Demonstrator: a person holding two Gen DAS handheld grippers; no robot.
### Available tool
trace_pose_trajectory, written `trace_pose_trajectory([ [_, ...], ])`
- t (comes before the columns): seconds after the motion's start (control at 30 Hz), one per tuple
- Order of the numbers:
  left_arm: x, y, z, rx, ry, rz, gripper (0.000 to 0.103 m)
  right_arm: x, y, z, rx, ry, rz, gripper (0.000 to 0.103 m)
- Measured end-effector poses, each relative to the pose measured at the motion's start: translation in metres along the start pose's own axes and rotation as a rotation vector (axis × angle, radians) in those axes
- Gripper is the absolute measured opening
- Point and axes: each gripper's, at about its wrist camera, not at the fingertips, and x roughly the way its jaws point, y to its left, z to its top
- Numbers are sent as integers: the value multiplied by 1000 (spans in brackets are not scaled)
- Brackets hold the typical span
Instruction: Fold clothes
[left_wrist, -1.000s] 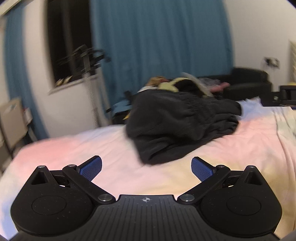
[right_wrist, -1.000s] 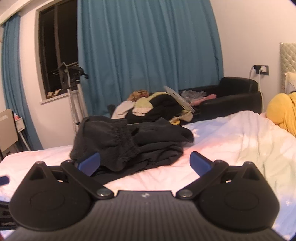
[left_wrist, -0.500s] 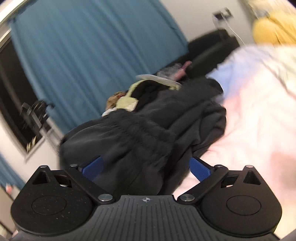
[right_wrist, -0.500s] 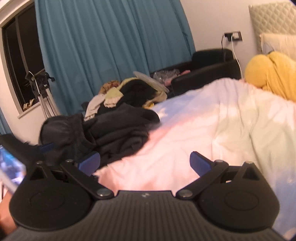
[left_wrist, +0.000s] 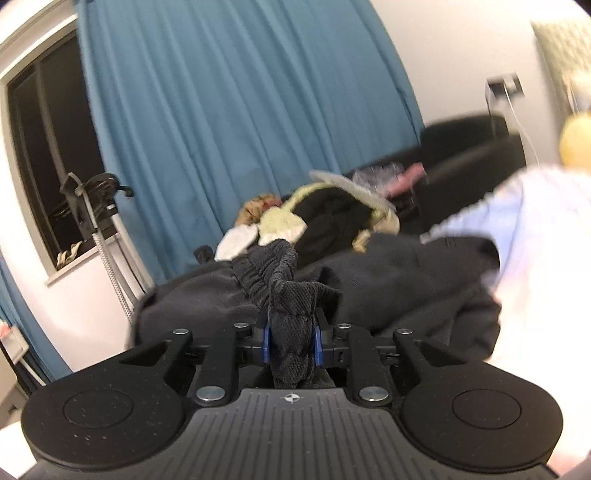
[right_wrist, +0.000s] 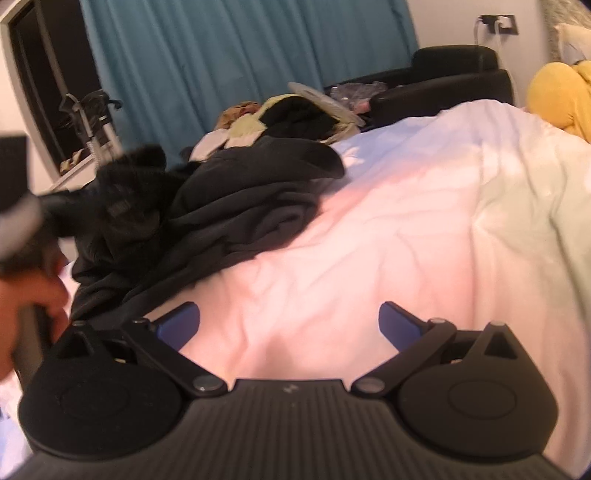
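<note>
A crumpled black garment (left_wrist: 388, 288) lies on the pastel bedsheet (left_wrist: 546, 266). My left gripper (left_wrist: 290, 341) is shut on a bunched fold of its ribbed elastic edge (left_wrist: 291, 317) and holds it up. In the right wrist view the same garment (right_wrist: 229, 210) lies at the left of the sheet (right_wrist: 388, 236). My right gripper (right_wrist: 288, 319) is open and empty above bare sheet, right of the garment. The left gripper and the hand that holds it (right_wrist: 29, 266) show blurred at the left edge.
A pile of other clothes (right_wrist: 280, 118) lies beyond the bed's far edge, before a teal curtain (left_wrist: 240, 110). A black sofa (right_wrist: 454, 77) stands at the back right. A yellow garment (right_wrist: 557, 96) lies at the right. A tripod (left_wrist: 99, 221) stands by the window.
My left gripper has moved into the black garment and shut on its elastic edge, lifting it. My right gripper has moved right and tilted down over the bare sheet, still open.
</note>
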Motion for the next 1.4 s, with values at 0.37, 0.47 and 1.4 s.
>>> trace_pose_trajectory([
  [0.37, -106, 121, 39, -315, -97, 149, 21, -16, 17, -1, -58, -8, 42, 103],
  [0.47, -132, 159, 23, -419, -72, 205, 21, -23, 23, -1, -73, -13, 54, 103],
  [1.4, -190, 239, -146, -806, 75, 192, 82, -1, 99, -40, -265, 83, 172, 103],
])
